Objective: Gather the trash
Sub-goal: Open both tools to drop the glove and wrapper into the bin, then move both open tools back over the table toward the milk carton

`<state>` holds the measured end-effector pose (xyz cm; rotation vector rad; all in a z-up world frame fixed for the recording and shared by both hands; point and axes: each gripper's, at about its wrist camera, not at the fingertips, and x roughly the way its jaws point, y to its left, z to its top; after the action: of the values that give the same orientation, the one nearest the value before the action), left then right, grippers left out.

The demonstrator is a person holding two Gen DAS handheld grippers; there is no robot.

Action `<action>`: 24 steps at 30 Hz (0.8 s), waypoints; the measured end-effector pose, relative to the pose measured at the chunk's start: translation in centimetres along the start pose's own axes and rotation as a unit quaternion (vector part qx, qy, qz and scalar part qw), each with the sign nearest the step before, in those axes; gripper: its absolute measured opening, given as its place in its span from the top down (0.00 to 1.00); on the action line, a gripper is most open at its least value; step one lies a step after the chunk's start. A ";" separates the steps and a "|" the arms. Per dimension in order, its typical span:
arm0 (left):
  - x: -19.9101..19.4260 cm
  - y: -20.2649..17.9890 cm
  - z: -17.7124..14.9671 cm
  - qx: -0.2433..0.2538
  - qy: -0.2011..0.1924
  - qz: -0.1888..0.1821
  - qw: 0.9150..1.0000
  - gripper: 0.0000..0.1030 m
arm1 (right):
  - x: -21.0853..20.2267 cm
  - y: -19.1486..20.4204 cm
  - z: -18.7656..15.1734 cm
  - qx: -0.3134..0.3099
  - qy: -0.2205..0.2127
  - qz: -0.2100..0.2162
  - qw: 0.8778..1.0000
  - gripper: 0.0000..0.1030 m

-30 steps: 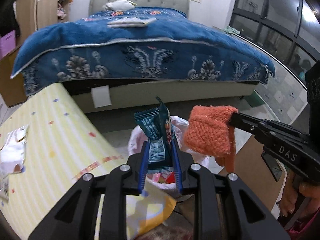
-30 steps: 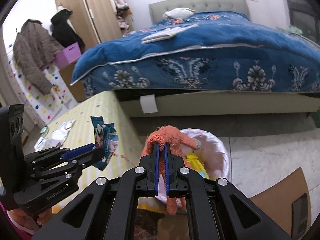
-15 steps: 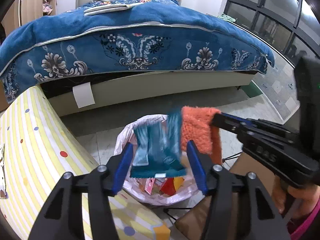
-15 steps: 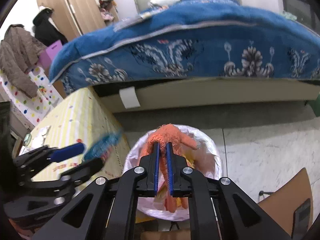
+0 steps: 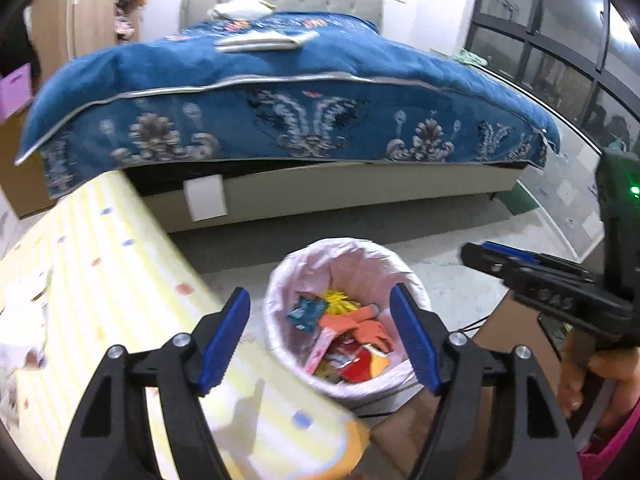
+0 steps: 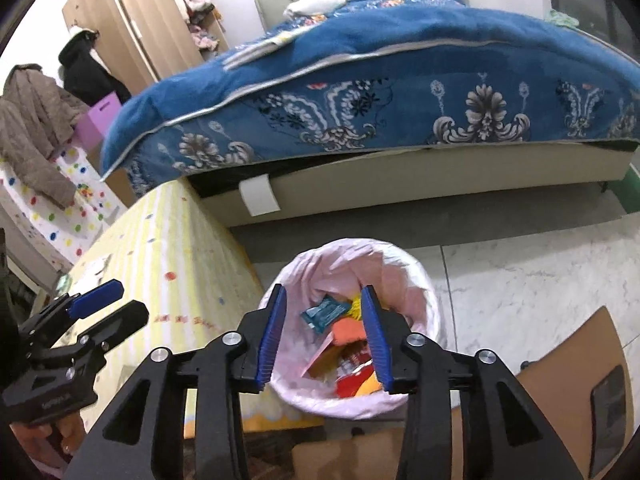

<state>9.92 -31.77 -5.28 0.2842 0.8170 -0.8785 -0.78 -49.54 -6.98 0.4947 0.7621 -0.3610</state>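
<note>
A waste bin [image 5: 280, 280] [image 6: 424, 280] lined with a pink bag stands on the floor below both grippers. Inside it, on other colourful litter, lie a teal snack wrapper [image 5: 306, 312] [image 6: 324, 314] and an orange knitted cloth [image 5: 360, 326] [image 6: 350, 330]. My left gripper [image 5: 318, 296] [image 6: 130, 300] hangs over the bin's left rim, its jaws opening with nothing between them. My right gripper [image 6: 323, 292] [image 5: 476, 250] is above the bin, its jaws also opening and empty. A hand [image 5: 576, 376] holds its handle at the right.
A table with a yellow striped cloth [image 5: 100, 264] [image 6: 168, 248] stands left of the bin, with crumpled wrappers [image 5: 24, 320] at its far left. A bed under a blue blanket [image 5: 280, 92] fills the back. Brown cardboard [image 6: 560, 380] lies right of the bin.
Both grippers have opened. The teal wrapper has left the left gripper and the orange cloth has left the right one; both now lie in the bin.
</note>
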 end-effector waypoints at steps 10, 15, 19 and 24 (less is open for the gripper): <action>-7.2 6.7 -5.5 -0.068 -0.017 0.082 0.994 0.30 | -2.9 5.3 -1.9 -0.052 -0.021 0.019 0.998 0.59; -10.0 10.4 -8.1 -0.116 -0.029 0.120 0.986 0.27 | -3.3 9.8 -2.2 -0.102 -0.030 0.046 0.993 0.59; -11.7 13.2 -9.7 -0.150 -0.034 0.154 0.976 0.26 | -2.3 13.6 -2.6 -0.133 -0.010 0.063 0.989 0.55; -13.6 17.1 -11.5 -0.194 -0.040 0.196 0.960 0.22 | -0.9 19.1 -3.1 -0.183 0.001 0.087 0.979 0.51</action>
<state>12.22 -7.21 -4.70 0.0587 0.8037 -0.3437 6.05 -31.88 -2.66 0.2104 0.7602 -0.0533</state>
